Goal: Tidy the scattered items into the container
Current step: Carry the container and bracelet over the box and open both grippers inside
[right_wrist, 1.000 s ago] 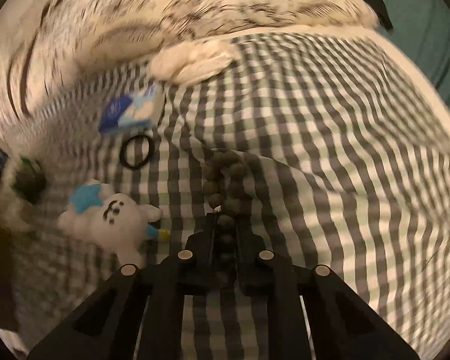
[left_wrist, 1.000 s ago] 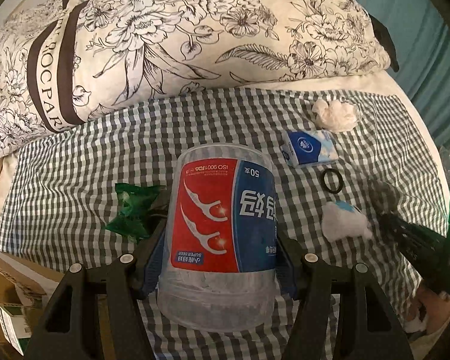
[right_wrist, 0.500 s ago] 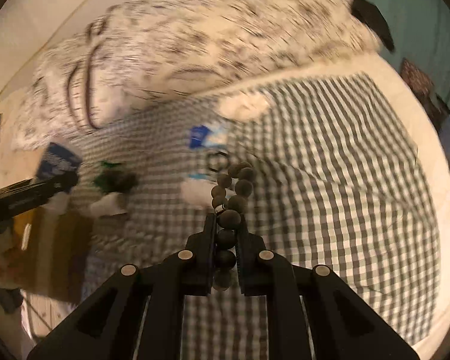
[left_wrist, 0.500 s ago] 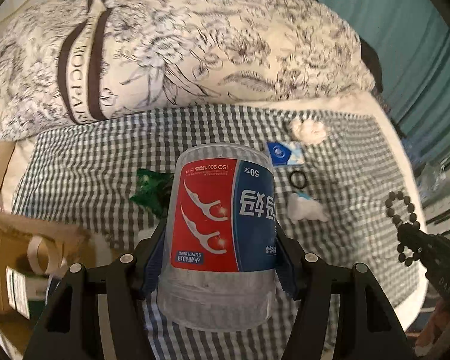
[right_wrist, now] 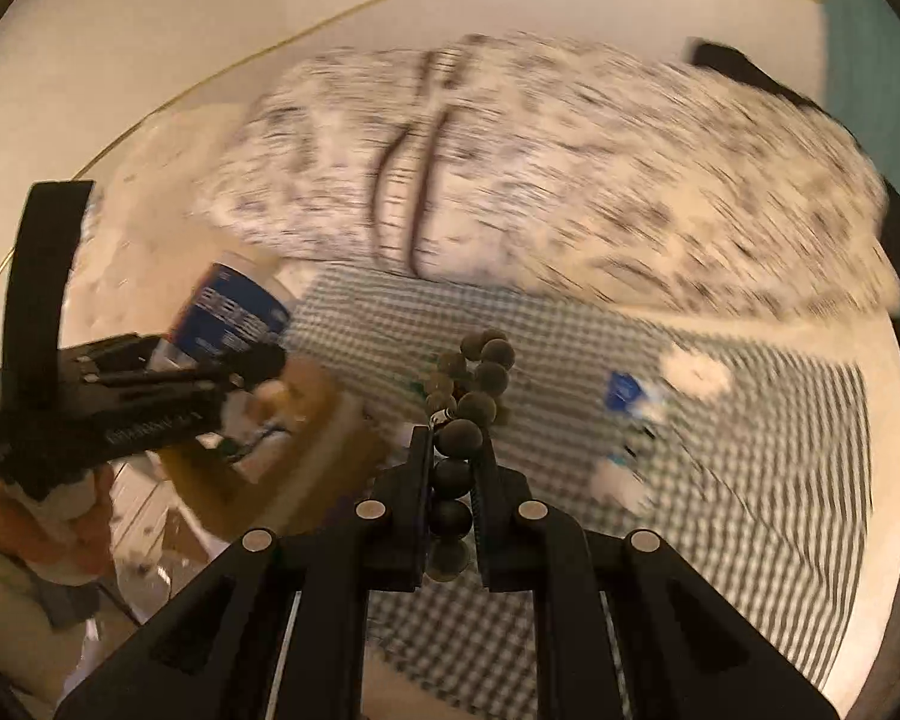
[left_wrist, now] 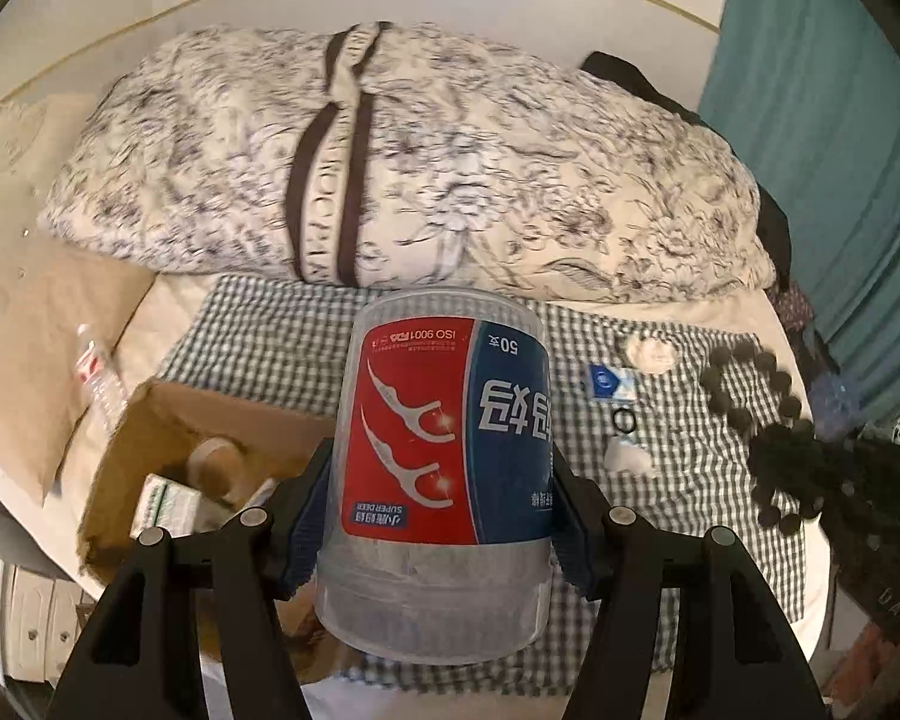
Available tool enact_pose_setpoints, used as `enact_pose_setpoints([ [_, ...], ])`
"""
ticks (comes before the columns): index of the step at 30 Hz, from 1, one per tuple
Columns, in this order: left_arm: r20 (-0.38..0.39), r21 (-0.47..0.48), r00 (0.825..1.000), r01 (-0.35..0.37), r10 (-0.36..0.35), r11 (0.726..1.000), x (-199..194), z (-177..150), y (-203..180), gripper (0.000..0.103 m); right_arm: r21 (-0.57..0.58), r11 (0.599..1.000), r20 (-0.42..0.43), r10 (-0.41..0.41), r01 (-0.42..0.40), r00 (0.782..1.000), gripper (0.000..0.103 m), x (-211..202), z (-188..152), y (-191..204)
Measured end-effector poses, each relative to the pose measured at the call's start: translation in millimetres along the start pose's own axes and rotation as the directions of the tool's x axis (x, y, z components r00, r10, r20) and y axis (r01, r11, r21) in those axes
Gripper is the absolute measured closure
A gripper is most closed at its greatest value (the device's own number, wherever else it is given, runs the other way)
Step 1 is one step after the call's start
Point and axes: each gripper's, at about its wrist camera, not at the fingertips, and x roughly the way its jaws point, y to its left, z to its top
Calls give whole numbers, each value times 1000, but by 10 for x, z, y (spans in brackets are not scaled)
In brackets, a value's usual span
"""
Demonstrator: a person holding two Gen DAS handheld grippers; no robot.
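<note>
My left gripper (left_wrist: 441,516) is shut on a clear floss-pick tub (left_wrist: 444,450) with a red and blue label, held upside down above the bed's edge. Below and to its left stands an open cardboard box (left_wrist: 210,414). My right gripper (right_wrist: 455,450) is shut on a dark bead bracelet (right_wrist: 468,402), whose loop hangs past the fingertips. In the left wrist view the bracelet (left_wrist: 744,384) shows blurred at the right. The right wrist view has the left gripper (right_wrist: 150,390) with the tub (right_wrist: 234,312) at the left, over the box.
On the checked cloth (left_wrist: 270,348) lie a crumpled tissue (left_wrist: 651,353), a blue tissue pack (left_wrist: 609,383), a black hair tie (left_wrist: 623,420) and a small white plush (left_wrist: 627,459). A floral duvet (left_wrist: 420,162) fills the back. The box holds a tape roll (left_wrist: 213,456) and a carton (left_wrist: 168,501).
Both grippers have risen and drawn back from the bed. The bracelet has come up off the cloth in the right gripper. The cardboard box has come into view at the left.
</note>
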Motion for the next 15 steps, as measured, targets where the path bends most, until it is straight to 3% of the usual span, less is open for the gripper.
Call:
enact_pose_setpoints([
  [3,-10,61,1000,-22,22,998,-38,-58,371,39,-31,999,28,15,-14,1000,91,93,133,464],
  [8,-40,176,999,-23,30,984,32,-63,1036,39,46,999,50,24,-26,998,91,467,153,1146],
  [12,-107,213,994,1,22,977,255,-121,1401,39,173,984,13,27,-29,1000,91,881,2,1537],
  [15,-158,196,987,31,0,980,469,-224,1585,39,195,981,-39,11,-3,999,91,1181,-63,1717],
])
